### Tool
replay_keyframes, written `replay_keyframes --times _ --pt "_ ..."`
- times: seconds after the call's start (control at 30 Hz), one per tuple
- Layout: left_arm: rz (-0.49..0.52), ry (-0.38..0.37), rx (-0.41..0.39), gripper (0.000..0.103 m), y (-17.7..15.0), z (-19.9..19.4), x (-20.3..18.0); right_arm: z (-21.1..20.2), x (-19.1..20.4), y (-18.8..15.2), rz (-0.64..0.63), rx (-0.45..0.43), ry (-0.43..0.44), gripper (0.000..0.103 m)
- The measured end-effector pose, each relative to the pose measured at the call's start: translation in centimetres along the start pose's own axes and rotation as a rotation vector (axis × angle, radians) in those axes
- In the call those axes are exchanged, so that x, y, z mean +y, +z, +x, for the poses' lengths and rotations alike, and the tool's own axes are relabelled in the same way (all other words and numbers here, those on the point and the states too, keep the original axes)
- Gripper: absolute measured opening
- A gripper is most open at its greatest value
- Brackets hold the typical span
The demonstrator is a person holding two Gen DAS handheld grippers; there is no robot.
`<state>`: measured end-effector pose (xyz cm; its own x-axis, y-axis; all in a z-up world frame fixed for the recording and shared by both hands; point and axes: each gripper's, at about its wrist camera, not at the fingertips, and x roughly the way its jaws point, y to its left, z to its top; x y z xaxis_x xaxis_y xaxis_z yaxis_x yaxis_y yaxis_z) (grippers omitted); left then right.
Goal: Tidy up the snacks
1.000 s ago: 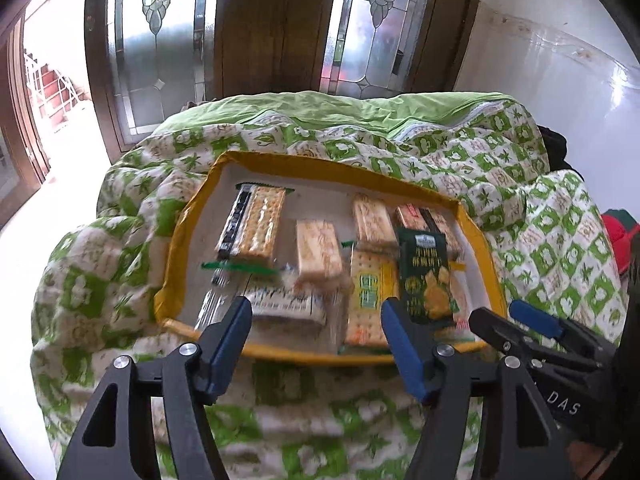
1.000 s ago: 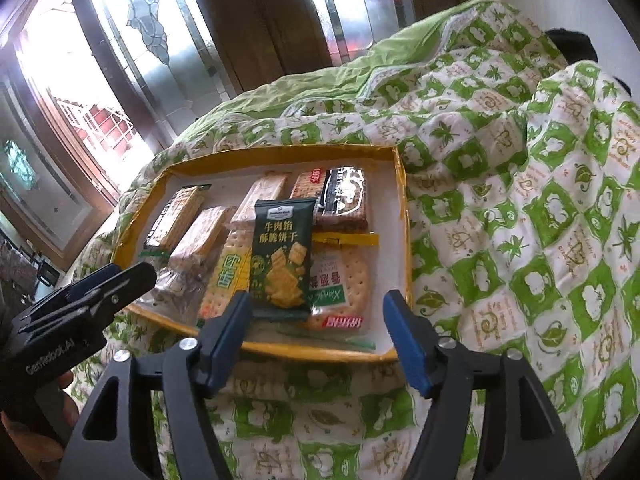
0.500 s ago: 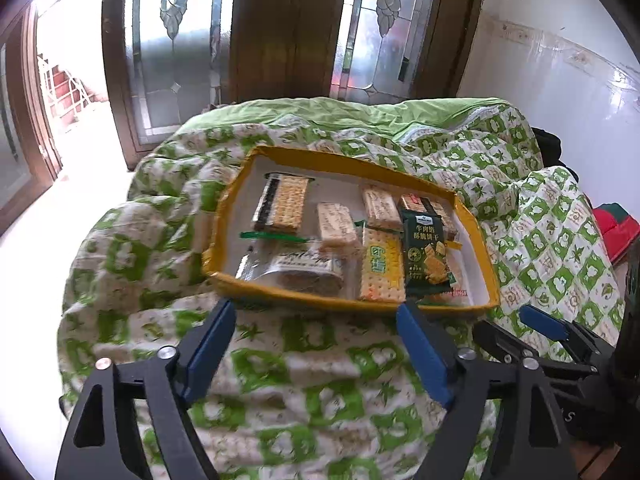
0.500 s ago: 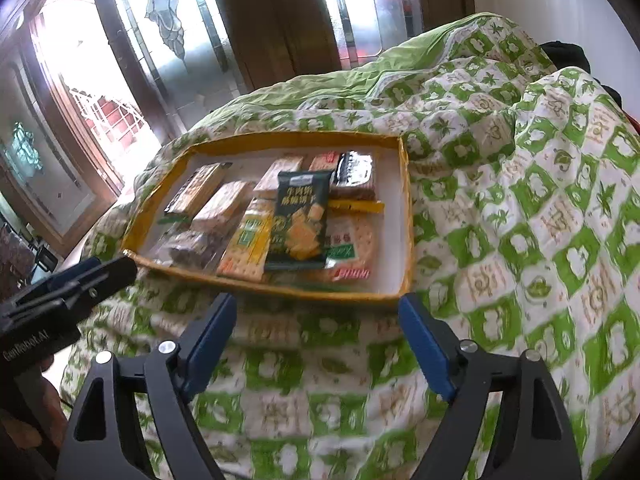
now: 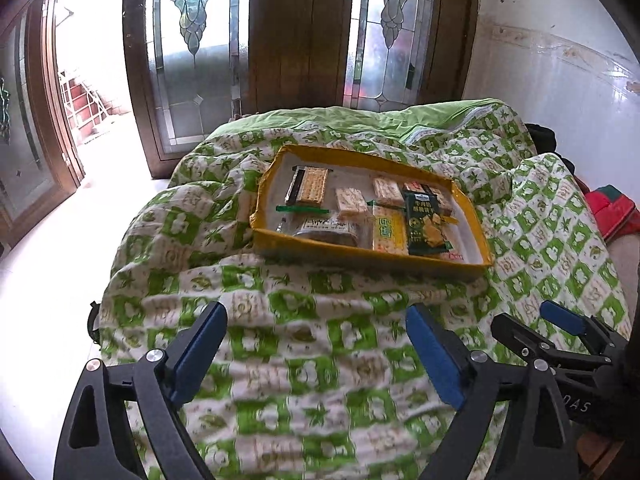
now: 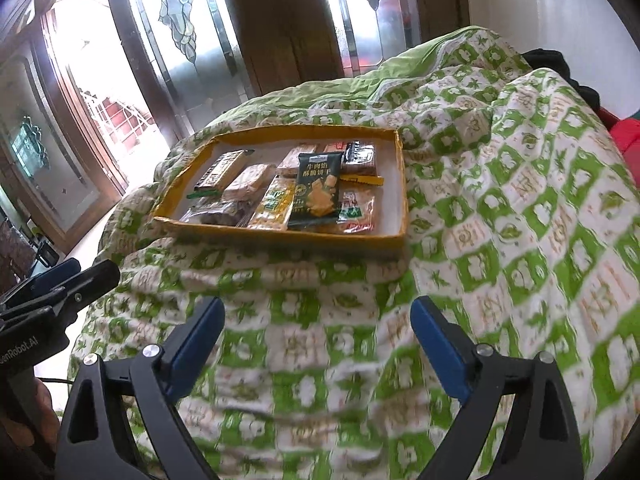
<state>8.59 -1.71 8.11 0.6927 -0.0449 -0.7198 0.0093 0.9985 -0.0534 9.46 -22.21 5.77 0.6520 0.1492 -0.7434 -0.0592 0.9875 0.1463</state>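
Two handheld grippers hover above a bed draped in a green-and-white quilt (image 5: 320, 340): the left gripper (image 5: 316, 348) and the right gripper (image 6: 318, 344) each spread wide, holding nothing. Beyond them, well apart from both, a yellow tray (image 5: 360, 250) rests on the quilt, packed with biscuit packets, a clear-wrapped cracker pack (image 5: 310, 186) at far left, a dark green snack packet (image 6: 318, 190) lying atop others right of centre. Stained-glass doors (image 5: 196, 52) stand behind the bed.
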Motion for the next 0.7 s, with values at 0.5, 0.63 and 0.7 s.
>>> replay_keyframes --times 0.5,0.63,0.7 --pt "0.043 0.073 -0.073 0.102 -0.4 -3.7 -1.6 -4.3 0.6 -1.2 0.009 -0.057 -0.027 0.103" --pt "0.053 0.082 -0.077 0.102 -0.4 -3.9 -2.0 -4.7 0.6 -1.0 0.014 -0.062 -0.030 0.103" --pt "0.056 0.075 -0.076 0.102 -0.4 -3.9 -2.1 -4.9 0.6 -0.9 0.015 -0.064 -0.032 0.103"
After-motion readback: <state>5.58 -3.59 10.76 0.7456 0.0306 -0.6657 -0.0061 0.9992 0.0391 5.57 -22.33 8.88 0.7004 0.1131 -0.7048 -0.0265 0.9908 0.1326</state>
